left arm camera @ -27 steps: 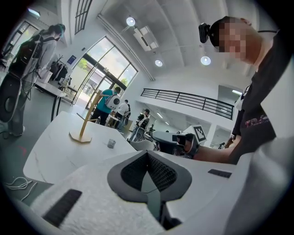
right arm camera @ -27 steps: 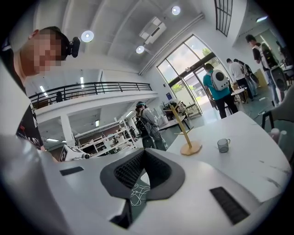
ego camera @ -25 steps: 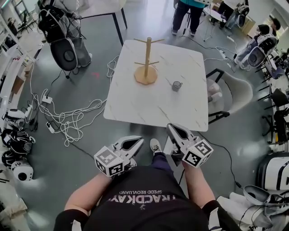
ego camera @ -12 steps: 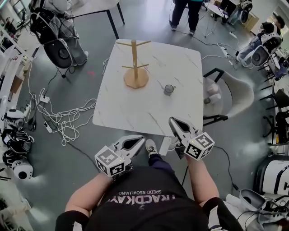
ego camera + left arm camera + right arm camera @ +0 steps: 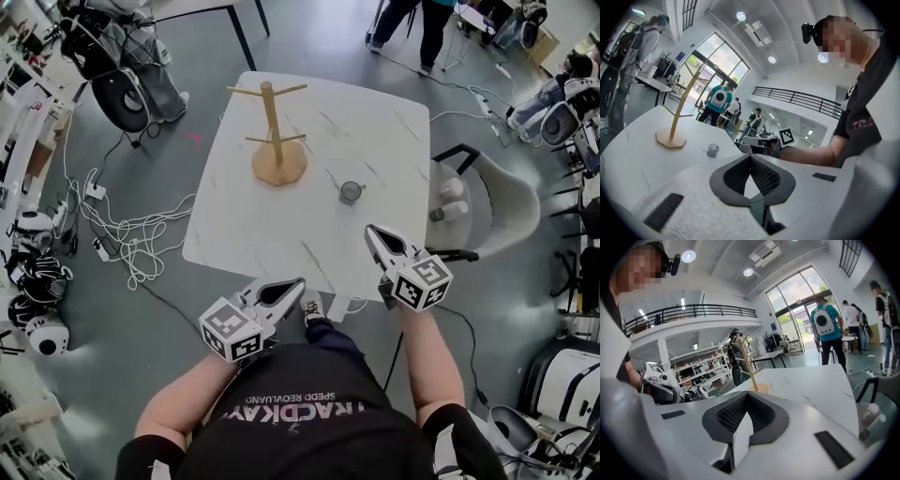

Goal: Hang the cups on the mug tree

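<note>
A wooden mug tree (image 5: 274,136) stands at the far left of the white marble table (image 5: 281,239), with nothing on its pegs. A small grey cup (image 5: 352,192) sits alone to its right, near the table's middle. My left gripper (image 5: 298,281) hovers shut and empty just short of the table's near edge. My right gripper (image 5: 371,231) is shut and empty over the near right edge, a good way short of the cup. The left gripper view shows the tree (image 5: 677,117) and cup (image 5: 712,150) beyond its jaws. The right gripper view shows the tree (image 5: 749,364); the cup is hidden there.
A grey chair (image 5: 502,202) with small bottles (image 5: 448,197) on its seat stands against the table's right side. Tangled cables (image 5: 131,244) lie on the floor to the left. People and other tables are at the far end of the room.
Both grippers have moved forward toward the table, the right one further, from in front of the edge to over it. The table has come closer in the head view.
</note>
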